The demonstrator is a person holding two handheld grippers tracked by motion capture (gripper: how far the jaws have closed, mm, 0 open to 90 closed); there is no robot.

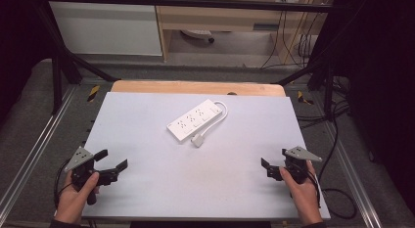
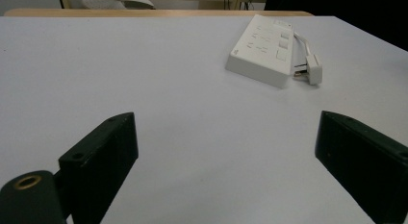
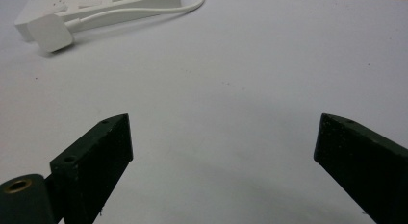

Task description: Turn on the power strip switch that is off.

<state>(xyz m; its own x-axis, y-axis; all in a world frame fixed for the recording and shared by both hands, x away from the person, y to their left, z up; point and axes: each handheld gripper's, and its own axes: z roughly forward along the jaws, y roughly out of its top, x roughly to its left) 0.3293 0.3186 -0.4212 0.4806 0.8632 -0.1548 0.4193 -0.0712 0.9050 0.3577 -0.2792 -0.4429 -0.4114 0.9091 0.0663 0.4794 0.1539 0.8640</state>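
Tongs [image 2: 226, 156] gape; left gripper view shows plug [image 2: 313, 68] prongs.

A laboratory or test room set up for recording. The bench [image 1: 195, 189], a wooden top covered by a pale grey sheet, stands inside a black metal frame [image 1: 181, 1] whose struts slope down at both far corners of the bench. Aluminium rails [image 1: 29, 149] run along the grey carpeted floor [image 1: 39, 91] on either side of the bench. Beyond the bench's far edge stand a white cabinet [image 1: 105, 27] and a light-wood shelf unit [image 1: 220, 17], with loose black cables [image 1: 288, 42] hanging behind it. More cables [image 1: 337, 140] trail over the floor right of the bench. Dark curtains [image 1: 381, 66] close off both sides.
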